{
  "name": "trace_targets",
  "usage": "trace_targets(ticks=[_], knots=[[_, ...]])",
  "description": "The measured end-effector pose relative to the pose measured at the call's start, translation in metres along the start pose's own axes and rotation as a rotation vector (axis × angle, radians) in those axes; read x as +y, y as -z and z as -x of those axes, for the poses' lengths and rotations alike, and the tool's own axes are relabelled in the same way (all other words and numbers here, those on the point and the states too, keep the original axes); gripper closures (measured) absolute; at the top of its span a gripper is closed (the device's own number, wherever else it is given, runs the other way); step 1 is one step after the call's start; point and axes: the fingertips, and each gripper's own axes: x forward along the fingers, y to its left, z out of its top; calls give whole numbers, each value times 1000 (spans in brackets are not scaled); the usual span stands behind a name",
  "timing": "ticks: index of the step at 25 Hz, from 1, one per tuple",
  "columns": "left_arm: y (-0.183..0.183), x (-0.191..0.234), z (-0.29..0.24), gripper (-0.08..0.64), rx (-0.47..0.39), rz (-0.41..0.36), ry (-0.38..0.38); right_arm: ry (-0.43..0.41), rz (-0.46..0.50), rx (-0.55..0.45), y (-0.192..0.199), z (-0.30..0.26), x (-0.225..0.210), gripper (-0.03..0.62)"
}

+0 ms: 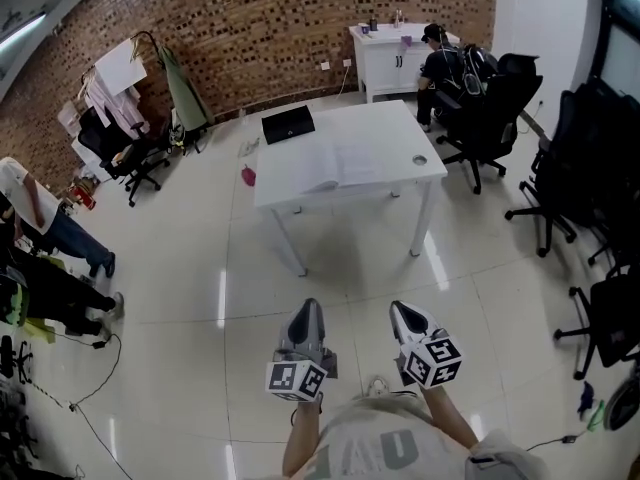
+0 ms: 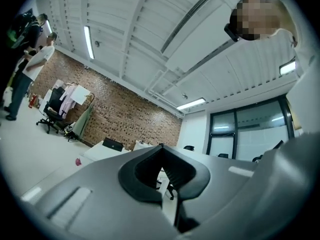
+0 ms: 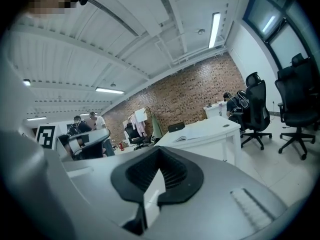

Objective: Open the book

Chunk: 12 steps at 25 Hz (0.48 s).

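Note:
An open book (image 1: 345, 165) lies with white pages up on the white table (image 1: 400, 128), well ahead of me across the floor. It also shows in the right gripper view as the book (image 3: 187, 137) on the table's near edge. My left gripper (image 1: 308, 308) and right gripper (image 1: 401, 311) hang side by side over the tiled floor near my body, far short of the table. Both are shut with nothing between the jaws, as the left gripper (image 2: 161, 146) and right gripper (image 3: 159, 149) show in their own views.
A black laptop (image 1: 288, 124) and a small round thing (image 1: 420, 160) share the table. Black office chairs (image 1: 490, 108) stand at the right, and a person (image 1: 440, 68) sits by a white cabinet at the back. A pink object (image 1: 248, 175) and cables (image 1: 90, 368) lie on the floor at left.

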Motion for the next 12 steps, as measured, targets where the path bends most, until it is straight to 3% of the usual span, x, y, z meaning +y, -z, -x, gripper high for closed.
trace_targets(ticks=[12], knots=[[9,-9,8,545,36,-4,32,2,2,-25,-3,12,16,591]])
